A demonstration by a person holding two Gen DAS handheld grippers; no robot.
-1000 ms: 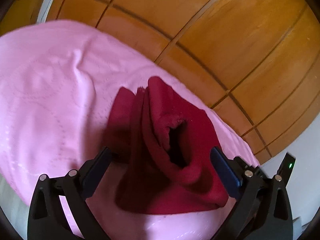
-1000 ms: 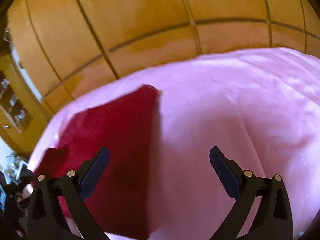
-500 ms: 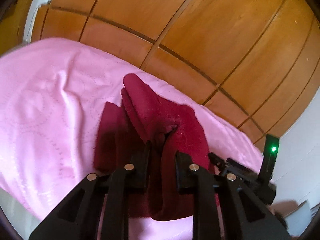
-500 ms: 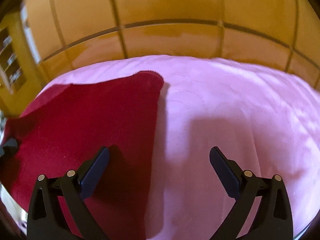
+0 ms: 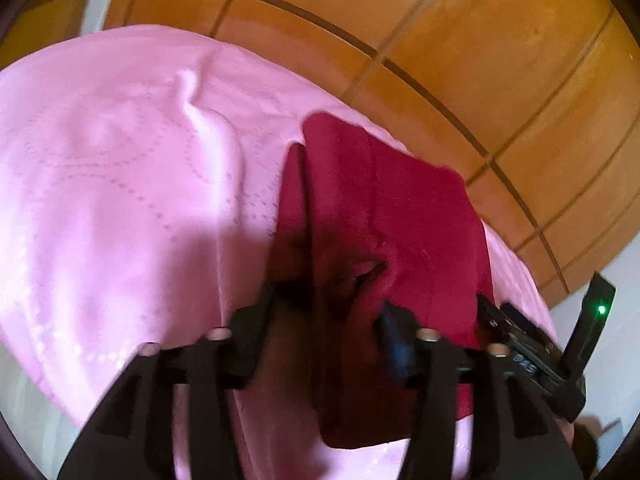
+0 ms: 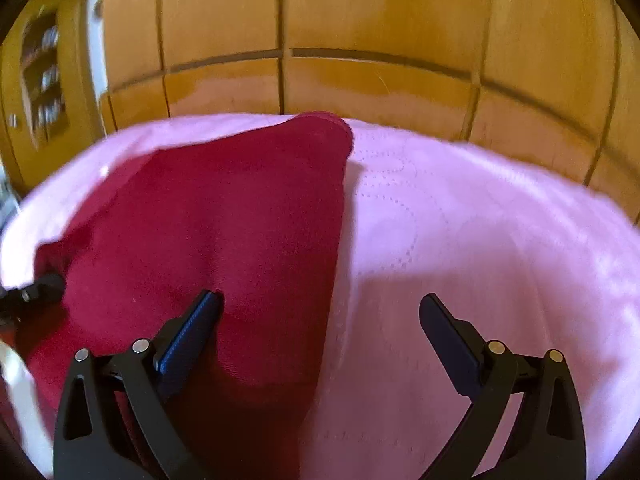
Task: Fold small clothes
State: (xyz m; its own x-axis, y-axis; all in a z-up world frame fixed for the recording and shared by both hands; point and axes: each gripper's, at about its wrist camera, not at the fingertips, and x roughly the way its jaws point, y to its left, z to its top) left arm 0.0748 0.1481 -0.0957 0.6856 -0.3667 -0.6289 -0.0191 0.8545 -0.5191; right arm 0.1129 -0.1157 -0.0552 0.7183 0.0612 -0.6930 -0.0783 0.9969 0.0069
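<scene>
A dark red garment (image 5: 384,216) lies folded on a pink quilted bedspread (image 5: 120,184). My left gripper (image 5: 326,312) stands over its near edge, its fingers partly apart with a bunch of red cloth between them. In the right wrist view the garment (image 6: 224,216) lies flat at left. My right gripper (image 6: 320,316) is open, its left finger (image 6: 192,332) over the red cloth and its right finger (image 6: 448,332) over the pink bedspread (image 6: 480,232). It holds nothing. The right gripper also shows at the right edge of the left wrist view (image 5: 532,356).
Wooden wardrobe doors (image 6: 320,20) stand just behind the bed, close to the garment's far edge. A wooden shelf unit (image 6: 40,76) is at the far left in the right wrist view. The bed's near edge (image 5: 24,392) drops off at lower left.
My left gripper shut on the red cloth half a second ago and has now opened partway. The garment has spread flatter. My right gripper has moved left over the garment's right edge.
</scene>
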